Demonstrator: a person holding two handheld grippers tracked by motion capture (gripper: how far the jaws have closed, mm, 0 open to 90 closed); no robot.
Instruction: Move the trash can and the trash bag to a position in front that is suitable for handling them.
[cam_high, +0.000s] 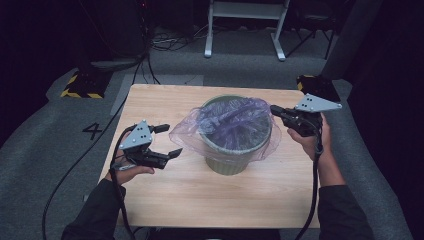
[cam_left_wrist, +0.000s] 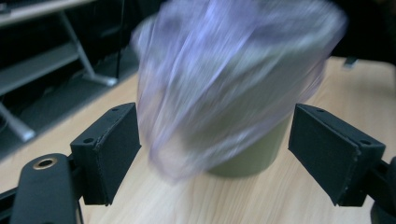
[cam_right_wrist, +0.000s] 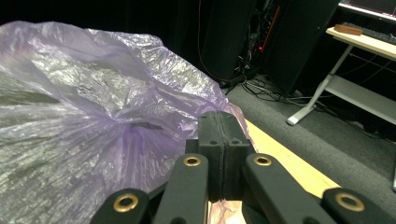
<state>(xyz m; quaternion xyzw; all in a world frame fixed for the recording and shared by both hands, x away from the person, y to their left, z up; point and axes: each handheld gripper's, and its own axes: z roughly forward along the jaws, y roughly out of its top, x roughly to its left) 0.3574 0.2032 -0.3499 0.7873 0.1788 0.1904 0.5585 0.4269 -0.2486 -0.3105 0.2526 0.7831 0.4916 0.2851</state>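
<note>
A green bin (cam_high: 231, 161) stands at the middle of the wooden table (cam_high: 160, 102), lined with a thin purple bag (cam_high: 235, 120) that spills over its rim. My left gripper (cam_high: 171, 140) is open just left of the bag's loose skirt, not touching it. From the left gripper view the bag (cam_left_wrist: 233, 79) and the bin (cam_left_wrist: 254, 156) lie ahead between the spread jaws of the left gripper (cam_left_wrist: 217, 144), blurred. My right gripper (cam_high: 274, 109) is at the bag's right rim. Its jaws are pressed together (cam_right_wrist: 220, 135), and the bag's film (cam_right_wrist: 84, 116) puckers toward them.
Grey carpet surrounds the table. A yellow-and-black striped base (cam_high: 80, 87) sits off the far left corner, and a white desk frame (cam_high: 245, 30) stands behind. Cables trail from both grippers over the near table edge. Bare wood lies in front of the bin.
</note>
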